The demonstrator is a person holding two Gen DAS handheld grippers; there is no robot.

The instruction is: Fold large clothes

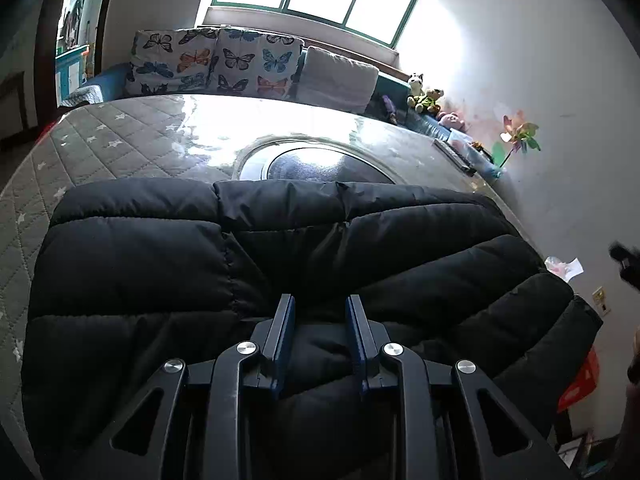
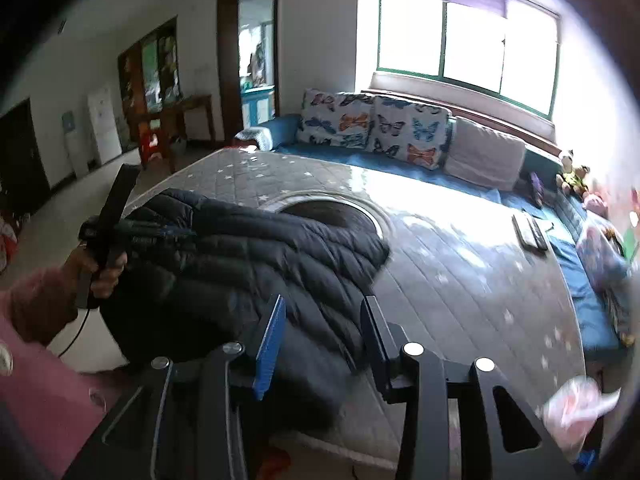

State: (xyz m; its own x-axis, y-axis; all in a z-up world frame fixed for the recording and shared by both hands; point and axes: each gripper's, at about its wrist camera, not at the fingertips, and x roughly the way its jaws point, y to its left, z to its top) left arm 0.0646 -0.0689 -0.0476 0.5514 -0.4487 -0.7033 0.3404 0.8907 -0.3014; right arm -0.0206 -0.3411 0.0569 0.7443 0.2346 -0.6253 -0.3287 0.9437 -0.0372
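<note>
A black puffer jacket lies folded in thick layers on a grey quilted mattress. My left gripper sits low over the jacket's near side. Its blue pads stand a little apart with dark jacket fabric filling the gap, so it looks shut on a fold. In the right wrist view the jacket lies left of centre, and a hand in a pink sleeve holds the left gripper over its left part. My right gripper hangs open above the jacket's near right edge, with nothing pressed between its fingers.
A sofa with butterfly cushions runs along the far side under a bright window. Remote controls lie on the mattress at the right. A pink bag is by the near right corner. Soft toys sit near the wall.
</note>
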